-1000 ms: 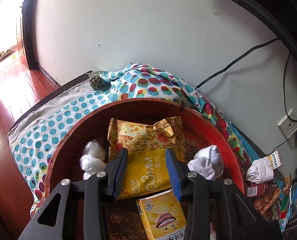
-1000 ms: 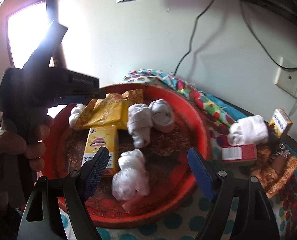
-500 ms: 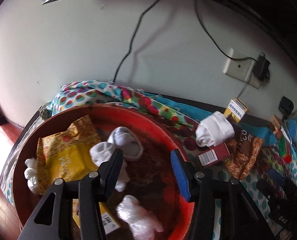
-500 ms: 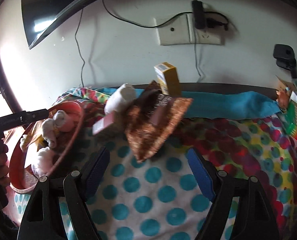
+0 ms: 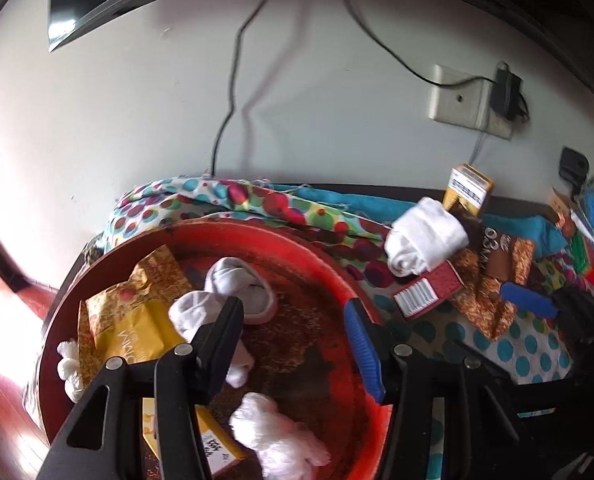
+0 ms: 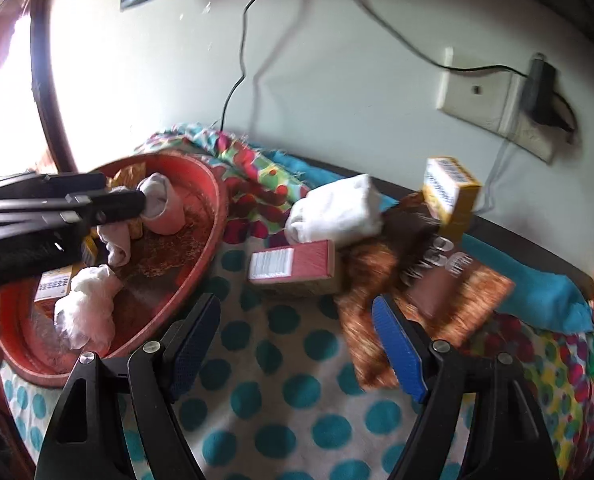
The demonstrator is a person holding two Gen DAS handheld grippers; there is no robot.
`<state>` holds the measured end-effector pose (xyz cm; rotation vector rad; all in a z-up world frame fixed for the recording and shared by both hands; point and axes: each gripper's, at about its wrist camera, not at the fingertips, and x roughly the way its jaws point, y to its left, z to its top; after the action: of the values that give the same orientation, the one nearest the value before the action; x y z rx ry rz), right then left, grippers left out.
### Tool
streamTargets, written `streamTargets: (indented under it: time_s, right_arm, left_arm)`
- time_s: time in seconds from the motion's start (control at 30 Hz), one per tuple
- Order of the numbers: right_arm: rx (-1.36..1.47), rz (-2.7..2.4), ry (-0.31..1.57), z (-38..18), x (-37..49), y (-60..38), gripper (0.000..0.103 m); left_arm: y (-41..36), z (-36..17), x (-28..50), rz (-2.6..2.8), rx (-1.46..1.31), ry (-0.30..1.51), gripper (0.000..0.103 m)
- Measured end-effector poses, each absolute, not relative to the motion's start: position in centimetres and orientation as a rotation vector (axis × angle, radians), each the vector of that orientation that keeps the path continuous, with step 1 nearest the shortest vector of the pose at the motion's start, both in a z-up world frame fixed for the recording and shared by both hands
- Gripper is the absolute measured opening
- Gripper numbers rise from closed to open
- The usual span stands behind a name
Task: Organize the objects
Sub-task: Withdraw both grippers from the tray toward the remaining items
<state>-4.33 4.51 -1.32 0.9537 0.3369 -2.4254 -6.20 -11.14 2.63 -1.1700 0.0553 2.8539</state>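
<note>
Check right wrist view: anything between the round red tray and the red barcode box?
Nothing; only bare polka-dot cloth separates the round red tray from the red barcode box, in the right wrist view.

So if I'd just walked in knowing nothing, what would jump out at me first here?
Probably the big red round tray on the polka-dot cloth, already holding a yellow snack bag, rolled white socks and a small yellow carton. Right of it sits an unsorted pile: another white sock roll, a red box, a brown snack packet. Both the left gripper and right gripper are open and empty.
</note>
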Motion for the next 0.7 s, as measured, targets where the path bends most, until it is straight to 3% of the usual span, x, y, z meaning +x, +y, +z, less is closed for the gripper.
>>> streamTargets:
  time_s: [0.27, 0.5, 0.7]
  right_arm:
    - [0.985, -2.427, 0.434, -2.7, -5.4, 2.2, 0.073]
    - [0.951, -2.472, 0.191, -1.1, -4.1, 8.4, 0.076]
    - [0.992, -2.480, 0.090, -1.4, -4.3, 13.5, 0.076]
  left_arm:
    - [-14.2, 2.1, -6.9, 2.847, -1.219, -0.157, 0.055]
    - [-10.7, 2.0, -6.6, 2.762, -1.200, 0.016, 0.055]
    - [-5.8, 3.2, -6.0, 2.650, -1.065, 0.178, 0.059]
